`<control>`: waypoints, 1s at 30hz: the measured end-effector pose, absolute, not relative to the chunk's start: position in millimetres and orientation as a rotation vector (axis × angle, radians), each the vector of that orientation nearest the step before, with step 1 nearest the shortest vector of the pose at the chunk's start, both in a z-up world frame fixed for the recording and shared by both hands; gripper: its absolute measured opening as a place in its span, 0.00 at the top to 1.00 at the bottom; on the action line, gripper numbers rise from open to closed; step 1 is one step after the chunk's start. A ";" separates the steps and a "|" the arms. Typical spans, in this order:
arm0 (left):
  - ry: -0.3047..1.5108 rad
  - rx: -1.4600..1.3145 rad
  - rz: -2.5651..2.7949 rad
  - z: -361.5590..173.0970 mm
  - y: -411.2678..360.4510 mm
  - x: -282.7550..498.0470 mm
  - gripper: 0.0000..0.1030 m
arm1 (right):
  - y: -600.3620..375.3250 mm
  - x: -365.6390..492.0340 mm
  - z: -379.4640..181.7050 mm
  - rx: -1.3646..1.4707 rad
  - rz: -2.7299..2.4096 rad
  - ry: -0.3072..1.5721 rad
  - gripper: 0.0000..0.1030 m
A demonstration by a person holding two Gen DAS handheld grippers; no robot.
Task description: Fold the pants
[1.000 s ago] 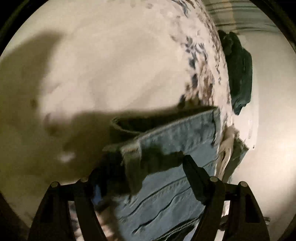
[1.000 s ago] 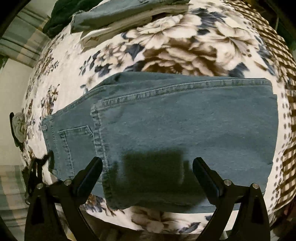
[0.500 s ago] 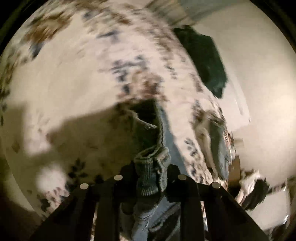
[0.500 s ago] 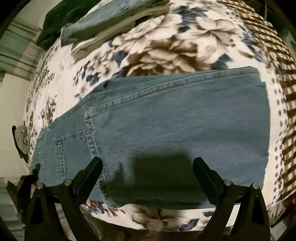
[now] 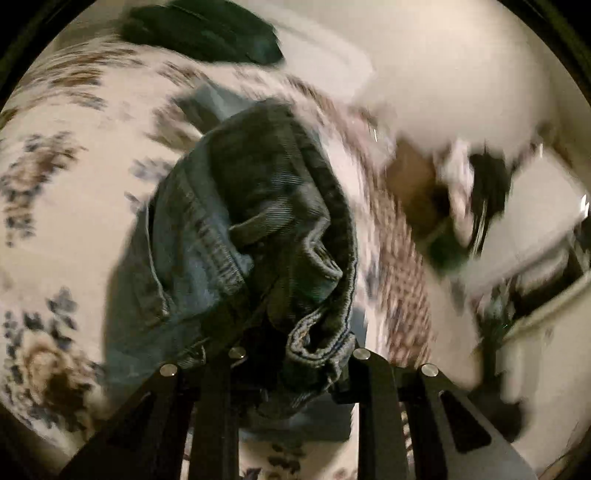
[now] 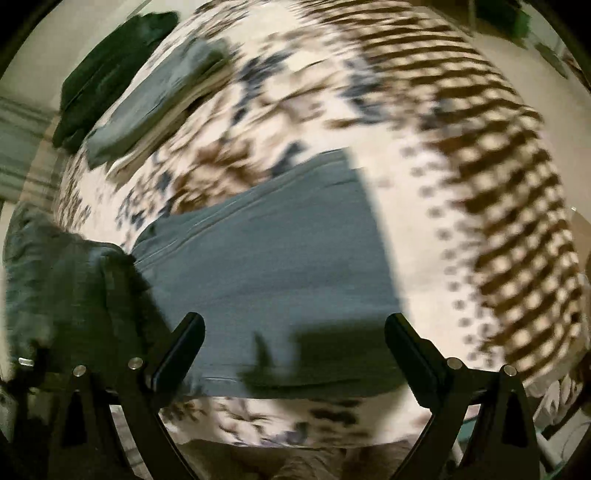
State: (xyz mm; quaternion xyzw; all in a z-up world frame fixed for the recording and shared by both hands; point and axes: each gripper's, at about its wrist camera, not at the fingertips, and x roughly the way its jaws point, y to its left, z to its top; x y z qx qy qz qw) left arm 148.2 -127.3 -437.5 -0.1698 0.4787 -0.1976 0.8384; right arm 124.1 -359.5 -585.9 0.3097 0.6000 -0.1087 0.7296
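Note:
Blue denim pants lie folded on a floral bedspread. My left gripper is shut on the waistband end of the pants and holds it lifted, bunched and hanging above the bed. That lifted end shows at the left of the right wrist view. My right gripper is open and empty, hovering over the near edge of the flat part of the pants. Both views are blurred by motion.
A stack of folded clothes and a dark green garment lie at the far left of the bed; the dark garment also shows in the left wrist view. A brown checked border runs along the bed's right side. A white wall stands behind.
My left gripper closed on the waistband end and lifted it up and over toward the folded part. My right gripper stayed open while its view shifted, with the pants now further left.

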 end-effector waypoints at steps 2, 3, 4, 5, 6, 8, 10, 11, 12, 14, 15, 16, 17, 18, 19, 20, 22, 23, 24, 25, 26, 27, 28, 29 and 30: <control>1.071 -0.291 -0.411 -466.9 -152.7 150.7 0.83 | -377.0 115.8 -585.1 0.690 -0.253 1.321 0.03; 1.101 -0.271 -0.397 -479.6 -159.1 153.3 0.83 | -384.2 113.1 -585.2 0.687 -0.256 1.321 0.03; 1.133 -0.244 -0.379 -493.7 -164.9 157.0 0.83 | -387.6 112.3 -585.3 0.683 -0.257 1.322 0.03; 1.152 -0.225 -0.369 -502.0 -168.6 160.1 0.83 | -394.4 111.7 -586.1 0.678 -0.253 1.323 0.03; 1.169 -0.209 -0.363 -509.9 -171.1 163.4 0.83 | -397.8 111.5 -586.9 0.677 -0.251 1.323 0.03; 1.188 -0.175 -0.364 -517.0 -178.4 163.0 0.83 | -404.8 112.8 -589.9 0.677 -0.244 1.327 0.03; 1.196 -0.134 -0.367 -519.1 -184.3 160.1 0.82 | -406.4 114.2 -592.5 0.682 -0.239 1.328 0.03; 1.205 -0.120 -0.364 -519.7 -187.7 161.5 0.82 | -407.1 115.2 -594.1 0.686 -0.235 1.327 0.03; 1.219 -0.116 -0.359 -518.9 -188.8 162.1 0.81 | -405.3 117.4 -596.2 0.692 -0.229 1.330 0.03; 1.241 -0.111 -0.338 -517.4 -187.3 164.0 0.79 | -405.8 119.2 -599.4 0.708 -0.212 1.335 0.03; 1.269 -0.109 -0.326 -514.2 -188.2 165.1 0.76 | -405.2 120.2 -600.7 0.711 -0.203 1.336 0.03; 1.295 -0.114 -0.322 -510.6 -188.8 165.6 0.69 | -404.5 120.9 -601.3 0.712 -0.197 1.337 0.03; 1.317 -0.121 -0.321 -509.1 -187.8 163.1 0.66 | -403.5 121.9 -602.1 0.714 -0.185 1.339 0.03; 1.332 -0.125 -0.322 -506.0 -187.9 161.1 0.56 | -402.7 124.1 -603.5 0.723 -0.167 1.341 0.03; 1.343 -0.118 -0.317 -504.0 -188.1 158.5 0.42 | -401.8 125.8 -604.0 0.730 -0.155 1.340 0.03; 1.346 -0.104 -0.306 -498.0 -188.6 155.1 0.35 | -400.8 127.1 -603.9 0.736 -0.146 1.339 0.03; 1.324 -0.103 -0.296 -483.8 -187.0 146.5 0.22 | -399.4 132.7 -603.2 0.758 -0.114 1.331 0.03; 1.323 -0.118 -0.283 -474.9 -182.2 141.8 0.22 | -397.7 137.6 -602.5 0.775 -0.086 1.323 0.03; 1.329 -0.131 -0.267 -469.6 -177.7 139.1 0.22 | -395.6 142.2 -602.1 0.787 -0.061 1.318 0.03; 1.331 -0.143 -0.240 -463.2 -170.1 135.4 0.22 | -392.9 147.6 -601.7 0.797 -0.033 1.315 0.03; 1.329 -0.148 -0.208 -458.7 -161.6 133.2 0.22 | -389.3 153.9 -601.8 0.803 -0.003 1.313 0.03; 1.328 -0.151 -0.182 -456.4 -154.2 132.2 0.22 | -385.3 159.6 -602.4 0.803 0.023 1.316 0.03; 1.325 -0.151 -0.140 -455.3 -141.5 131.5 0.22 | -378.4 168.5 -604.8 0.794 0.060 1.326 0.03; 1.322 -0.142 -0.098 -457.0 -131.4 132.7 0.22 | -371.6 176.3 -608.0 0.786 0.092 1.334 0.03; 1.324 -0.125 -0.053 -460.5 -121.9 134.6 0.22 | -363.7 183.7 -612.4 0.777 0.124 1.344 0.03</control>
